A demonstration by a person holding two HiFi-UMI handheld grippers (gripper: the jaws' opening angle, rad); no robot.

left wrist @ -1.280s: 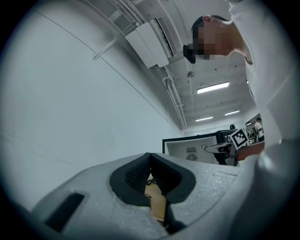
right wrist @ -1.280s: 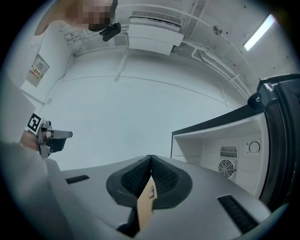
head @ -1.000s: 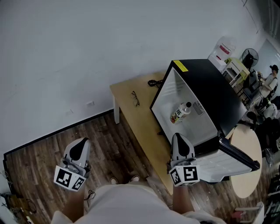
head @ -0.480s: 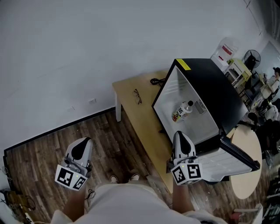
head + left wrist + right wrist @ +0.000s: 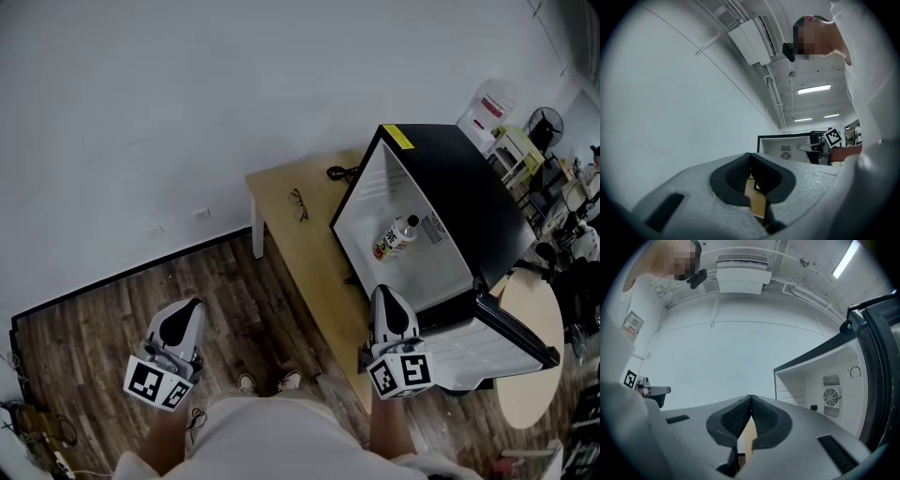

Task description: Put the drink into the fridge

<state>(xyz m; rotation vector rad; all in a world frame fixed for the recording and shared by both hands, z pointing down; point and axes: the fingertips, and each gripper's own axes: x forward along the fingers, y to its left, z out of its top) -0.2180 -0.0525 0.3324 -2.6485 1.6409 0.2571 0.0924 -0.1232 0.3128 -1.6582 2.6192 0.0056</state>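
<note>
Inside the open fridge (image 5: 466, 201), the drink (image 5: 393, 238) is standing alone in the white compartment, its dark cap uppermost. The fridge is sitting on the wooden table (image 5: 305, 253), with its door (image 5: 497, 345) swinging wide toward the person. A pair of glasses (image 5: 298, 203) and a black cable (image 5: 338, 173) are lying on the table beside it. The right gripper (image 5: 386, 293) is hovering just before the fridge's opening, its fingers (image 5: 764, 416) clenched together on nothing. The left gripper (image 5: 187, 307) is hanging over the wooden floor (image 5: 103, 337), well apart from the table, its fingers (image 5: 733, 172) likewise pressing together and empty.
</note>
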